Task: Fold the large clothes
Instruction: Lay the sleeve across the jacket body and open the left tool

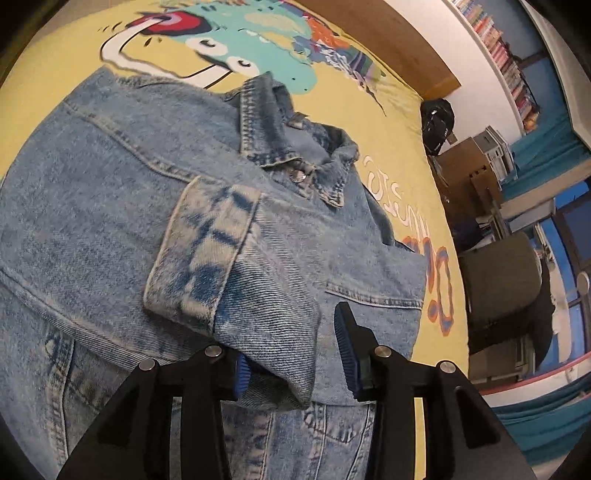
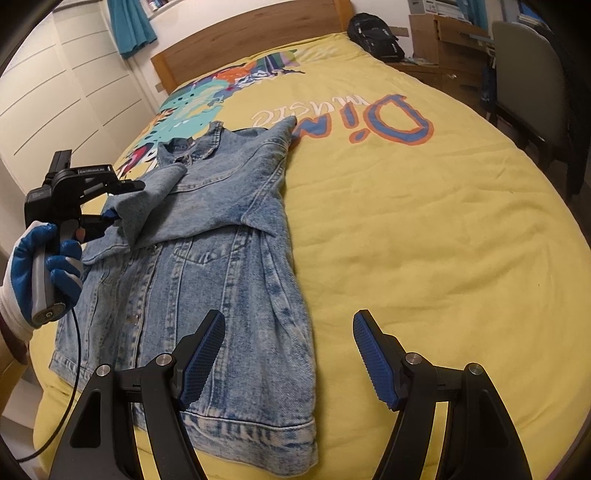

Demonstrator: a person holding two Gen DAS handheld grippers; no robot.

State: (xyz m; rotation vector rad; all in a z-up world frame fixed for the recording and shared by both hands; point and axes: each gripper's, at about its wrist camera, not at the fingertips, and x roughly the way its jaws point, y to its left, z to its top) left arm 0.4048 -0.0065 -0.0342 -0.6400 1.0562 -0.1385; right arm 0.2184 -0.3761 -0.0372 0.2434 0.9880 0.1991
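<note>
The left gripper [image 1: 295, 354] had its two blue pads wide apart, and the sleeve [image 1: 240, 266] of the denim jacket [image 1: 92, 184] sat in the gap between them. The pads did not squeeze the cloth. In the right wrist view, the same left gripper [image 2: 110, 201] was held by a hand in a blue and white glove [image 2: 40, 273], and a black cable hung down from its handle. The sleeve [image 2: 155, 199] was lifted a little at that end and lay folded across the chest of the jacket. Its cuff [image 1: 199, 251] was turned back and showed pale cloth with dark blue marks.

The right gripper [image 2: 288, 362] was spread wide open and held nothing. Its left pad was over the bottom part of the jacket, and its right pad was over the bare yellow blanket [image 2: 424, 240].

The denim jacket [image 2: 207, 280] lay flat on the bed, front side up, with its collar [image 2: 192, 147] toward the wooden headboard [image 2: 251, 40]. The blanket had a bright cartoon print and big letters [image 2: 369, 118] on it. A black backpack [image 2: 376, 35] sat at the far corner of the bed. A grey chair [image 2: 524, 74] stood beside the bed.
</note>
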